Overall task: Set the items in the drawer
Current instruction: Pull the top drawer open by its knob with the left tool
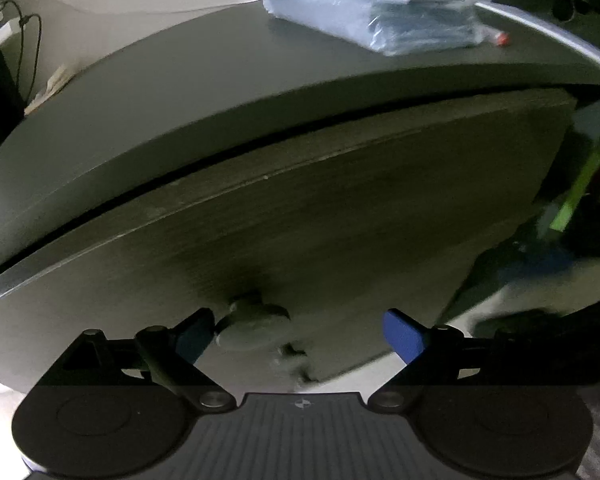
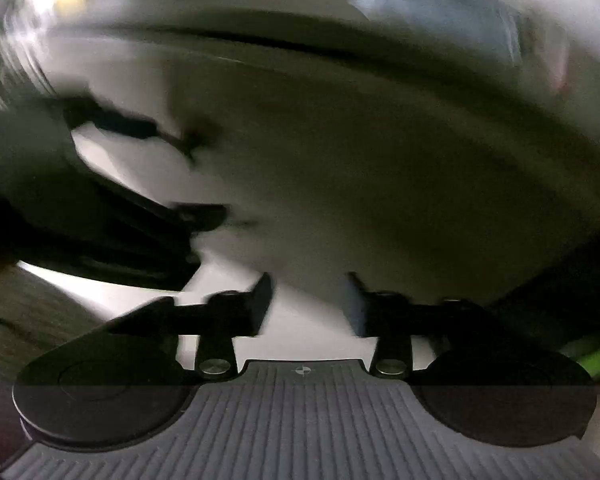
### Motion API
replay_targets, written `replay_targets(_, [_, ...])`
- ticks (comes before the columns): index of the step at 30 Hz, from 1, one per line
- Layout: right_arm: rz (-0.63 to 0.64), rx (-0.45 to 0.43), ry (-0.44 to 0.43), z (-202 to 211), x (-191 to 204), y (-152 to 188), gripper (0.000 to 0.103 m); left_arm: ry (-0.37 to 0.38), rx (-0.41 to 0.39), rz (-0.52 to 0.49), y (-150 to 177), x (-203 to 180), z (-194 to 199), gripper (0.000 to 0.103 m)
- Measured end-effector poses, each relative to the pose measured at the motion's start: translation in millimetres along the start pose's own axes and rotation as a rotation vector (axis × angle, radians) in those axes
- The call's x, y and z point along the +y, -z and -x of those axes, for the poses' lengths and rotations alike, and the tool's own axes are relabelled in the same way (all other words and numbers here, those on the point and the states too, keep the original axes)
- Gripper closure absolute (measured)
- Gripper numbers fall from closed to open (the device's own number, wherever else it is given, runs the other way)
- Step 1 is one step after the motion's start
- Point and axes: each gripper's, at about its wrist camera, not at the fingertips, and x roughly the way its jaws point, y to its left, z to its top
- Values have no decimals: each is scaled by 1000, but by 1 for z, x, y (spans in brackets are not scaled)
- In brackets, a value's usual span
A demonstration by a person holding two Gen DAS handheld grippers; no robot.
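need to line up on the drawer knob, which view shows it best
The left wrist view. The drawer knob sits fairly sharp on the drawer front, just inside the left finger of the open left tool. The right wrist view is badly motion-blurred; no knob can be made out there.

The dark drawer front (image 1: 340,208) fills the middle of the frame, closed. A clear plastic packet (image 1: 376,20) with blue contents lies flat at upper right.
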Motion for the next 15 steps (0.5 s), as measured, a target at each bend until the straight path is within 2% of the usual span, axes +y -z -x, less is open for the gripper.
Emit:
replay_targets(1, [-42,3,-43,6,0,1,49,12,-2,16,2,2,7,23])
replay_targets(2, [-74,6,-71,14,-2,3,41,18,-1,36,8,3,16,21])
replay_targets(3, [-82,-7,-70,24,-3,5,31,22,0,56,14,5,26,19])
replay_targets(5, [-76,-60,-8,46,-6,10,20,10,6,74,24,11,40,17])
replay_targets(8, [-155,-182,80,79,-24,9,18,-18,-21,132,28,23,59,17])
replay_targets(11, [-274,-285,147,96,-43,-5,18,-34,-107,205,16,35,81,16])
replay_targets(15, [-366,-261,231,83,-59,-33,19,-95,-232,231,-10,43,98,10])
